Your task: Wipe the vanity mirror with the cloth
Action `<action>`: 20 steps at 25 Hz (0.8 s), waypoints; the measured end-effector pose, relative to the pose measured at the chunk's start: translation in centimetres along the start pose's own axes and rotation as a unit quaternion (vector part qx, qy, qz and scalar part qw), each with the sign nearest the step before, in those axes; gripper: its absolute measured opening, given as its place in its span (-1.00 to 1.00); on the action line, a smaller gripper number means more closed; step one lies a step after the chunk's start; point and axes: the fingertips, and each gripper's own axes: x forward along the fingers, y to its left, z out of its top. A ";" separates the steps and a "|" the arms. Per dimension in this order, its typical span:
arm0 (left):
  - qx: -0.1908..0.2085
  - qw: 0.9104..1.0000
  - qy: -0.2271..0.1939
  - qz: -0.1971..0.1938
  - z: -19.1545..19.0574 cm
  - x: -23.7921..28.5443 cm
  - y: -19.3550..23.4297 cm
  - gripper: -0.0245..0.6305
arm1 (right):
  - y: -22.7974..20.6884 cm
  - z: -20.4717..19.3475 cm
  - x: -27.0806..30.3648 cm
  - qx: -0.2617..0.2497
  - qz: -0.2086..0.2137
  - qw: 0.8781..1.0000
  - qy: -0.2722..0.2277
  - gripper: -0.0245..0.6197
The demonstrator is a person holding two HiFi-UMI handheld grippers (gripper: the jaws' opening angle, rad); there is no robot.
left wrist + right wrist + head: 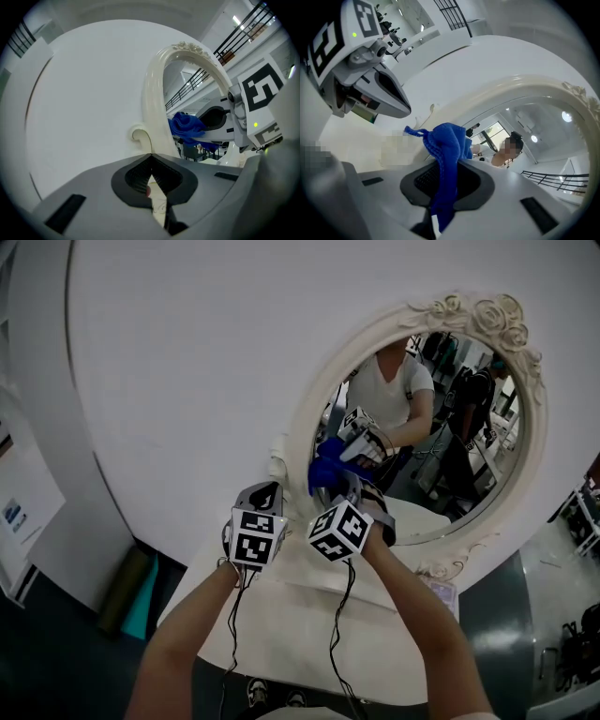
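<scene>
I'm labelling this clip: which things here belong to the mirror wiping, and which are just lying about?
Job: mirror; blue cloth; right tool, shut on cloth.
Lying about: green roll on the floor; small patterned item on the table; left tool, shut and empty.

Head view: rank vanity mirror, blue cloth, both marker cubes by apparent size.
1. vanity mirror, by far largest.
2. left marker cube, right marker cube and blue cloth look alike; cubes sit nearer the camera, so no ranking.
</scene>
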 end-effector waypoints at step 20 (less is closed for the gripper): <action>0.004 0.999 0.040 -0.025 -4.6 0.7 -4.6 -0.92 | 5.1 -5.5 -0.2 0.092 0.105 0.990 -0.006 -0.72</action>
